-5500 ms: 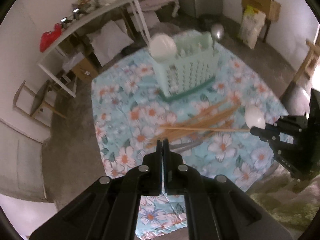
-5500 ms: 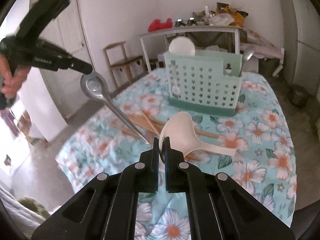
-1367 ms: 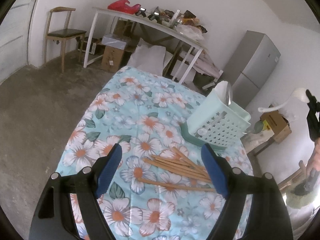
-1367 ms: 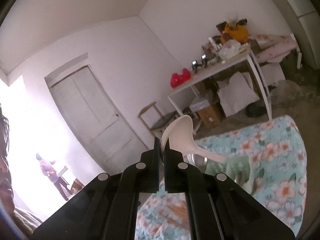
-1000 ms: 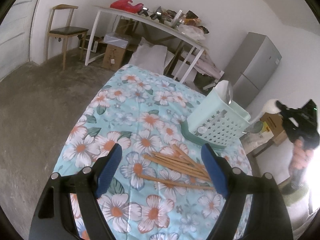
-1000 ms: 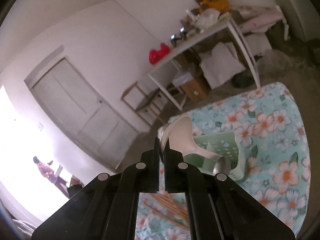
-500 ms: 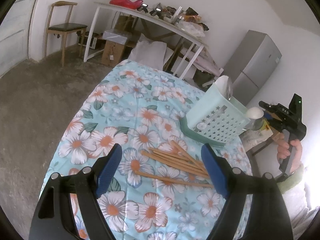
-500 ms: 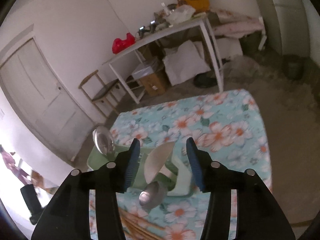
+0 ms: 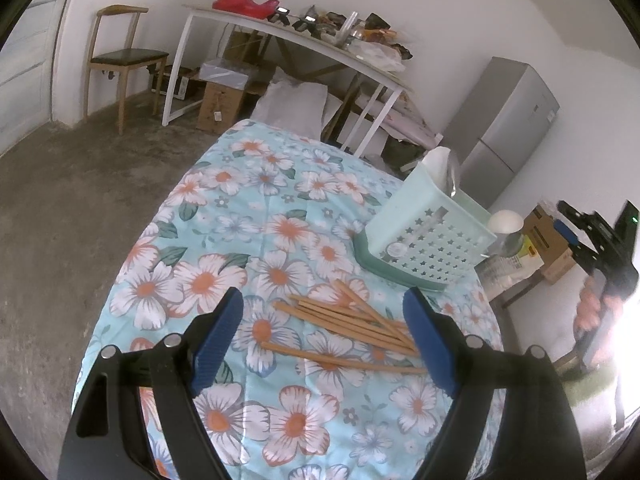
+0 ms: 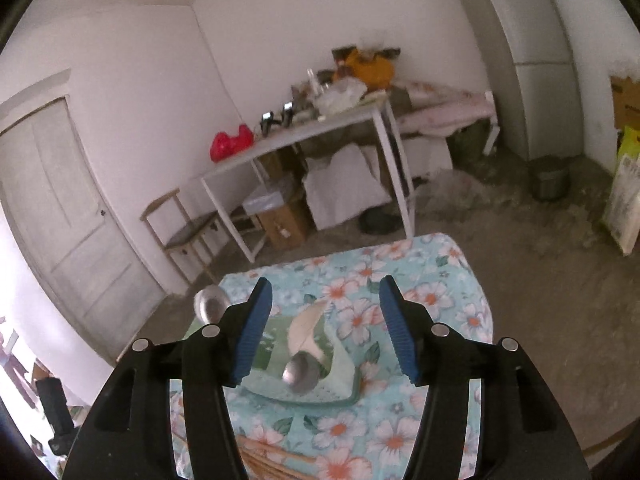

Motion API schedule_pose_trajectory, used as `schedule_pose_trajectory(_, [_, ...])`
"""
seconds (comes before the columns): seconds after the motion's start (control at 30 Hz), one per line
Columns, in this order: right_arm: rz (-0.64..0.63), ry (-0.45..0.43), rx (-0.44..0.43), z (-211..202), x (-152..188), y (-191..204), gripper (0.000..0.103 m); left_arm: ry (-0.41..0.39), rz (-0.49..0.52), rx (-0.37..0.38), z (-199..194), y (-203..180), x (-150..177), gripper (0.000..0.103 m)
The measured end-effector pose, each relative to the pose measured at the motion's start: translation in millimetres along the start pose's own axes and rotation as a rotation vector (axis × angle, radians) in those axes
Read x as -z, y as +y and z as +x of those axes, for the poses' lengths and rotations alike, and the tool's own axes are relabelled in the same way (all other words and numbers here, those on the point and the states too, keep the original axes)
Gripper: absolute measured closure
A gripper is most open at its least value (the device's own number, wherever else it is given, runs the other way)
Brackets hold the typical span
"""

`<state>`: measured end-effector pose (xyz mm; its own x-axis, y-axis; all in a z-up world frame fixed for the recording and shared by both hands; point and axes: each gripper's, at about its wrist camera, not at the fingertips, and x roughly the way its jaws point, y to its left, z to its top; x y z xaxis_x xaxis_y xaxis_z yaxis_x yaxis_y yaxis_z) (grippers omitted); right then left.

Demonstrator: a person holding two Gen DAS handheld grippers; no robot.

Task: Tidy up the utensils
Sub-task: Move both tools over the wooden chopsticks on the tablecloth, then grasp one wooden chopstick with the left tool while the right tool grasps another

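A mint green utensil basket (image 9: 424, 240) stands on the floral tablecloth (image 9: 240, 240). It holds white ladles (image 9: 506, 221) and steel ladles (image 9: 454, 178). Several wooden chopsticks (image 9: 344, 328) lie loose on the cloth in front of it. My left gripper (image 9: 324, 328) is open and empty, held above the chopsticks. My right gripper (image 10: 326, 316) is open and empty above the basket (image 10: 320, 376), where a white ladle (image 10: 306, 330) and steel ladles (image 10: 300, 372) stand. The right gripper also shows at the right edge of the left wrist view (image 9: 600, 240).
A white work table (image 9: 288, 40) with clutter, a wooden chair (image 9: 124, 56), cardboard boxes (image 9: 220, 100) and a grey fridge (image 9: 504, 120) stand beyond the table. The floor is bare concrete. A white door (image 10: 52, 208) is on the left wall.
My right gripper opened and let the white ladle go into the basket, then rose a little. My left gripper let go of the steel ladle earlier and stays open above the chopsticks.
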<state>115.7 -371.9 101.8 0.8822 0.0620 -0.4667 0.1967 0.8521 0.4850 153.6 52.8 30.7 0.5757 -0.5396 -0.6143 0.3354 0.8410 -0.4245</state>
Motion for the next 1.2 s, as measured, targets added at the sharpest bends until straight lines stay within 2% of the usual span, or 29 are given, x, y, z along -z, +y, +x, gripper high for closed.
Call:
schedule_pose_trajectory(0.1, [-0.034, -0.012, -0.005, -16.3, 18.4, 12.5, 0.045, 0.016, 0.005, 0.003, 2.9, -2.8, 1.6, 0.023])
schedule_pose_trajectory(0.2, [-0.066, 0.024, -0.017, -25.7, 48.1, 25.5, 0.045, 0.030, 0.013, 0.014, 7.5, -6.8, 3.3, 0.023])
schedule_pose_trajectory(0.47, [-0.118, 0.277, -0.025, -9.1, 146.5, 50.7, 0.045, 0.112, 0.045, 0.049, 31.7, -23.2, 18.6, 0.023])
schedule_pose_trajectory(0.57, [-0.129, 0.336, -0.017, -2.5, 170.9, 54.0, 0.045, 0.146, 0.089, 0.042, 39.4, -31.6, 28.8, 0.023])
schedule_pose_trajectory(0.67, [-0.118, 0.368, -0.017, 0.6, 183.1, 51.4, 0.045, 0.164, 0.225, -0.002, 46.0, -48.6, 42.3, 0.027])
schedule_pose_trajectory(0.8, [-0.073, 0.365, -0.003, -4.1, 184.7, 40.1, 0.046, 0.186, 0.540, -0.029, 57.7, -84.3, 64.9, 0.042])
schedule_pose_trajectory(0.83, [-0.052, 0.361, -0.003, -4.7, 181.9, 34.1, 0.046, 0.193, 0.651, -0.040, 63.6, -96.0, 73.7, 0.044])
schedule_pose_trajectory(0.93, [-0.015, 0.357, -0.007, -6.8, 177.8, 26.8, 0.046, 0.211, 0.862, -0.059, 79.9, -114.9, 88.7, 0.054])
schedule_pose_trajectory(1.03, [0.007, 0.350, -0.009, -8.6, 175.9, 21.4, 0.046, 0.236, 0.997, -0.057, 96.2, -123.1, 96.9, 0.061])
schedule_pose_trajectory(1.1, [0.023, 0.351, -0.014, -7.8, 176.5, 19.5, 0.047, 0.277, 1.062, -0.064, 110.7, -123.3, 100.1, 0.070])
schedule_pose_trajectory(1.2, [0.045, 0.357, -0.020, -7.4, 177.5, 17.2, 0.049, 0.316, 1.092, -0.030, 115.1, -121.6, 101.1, 0.080])
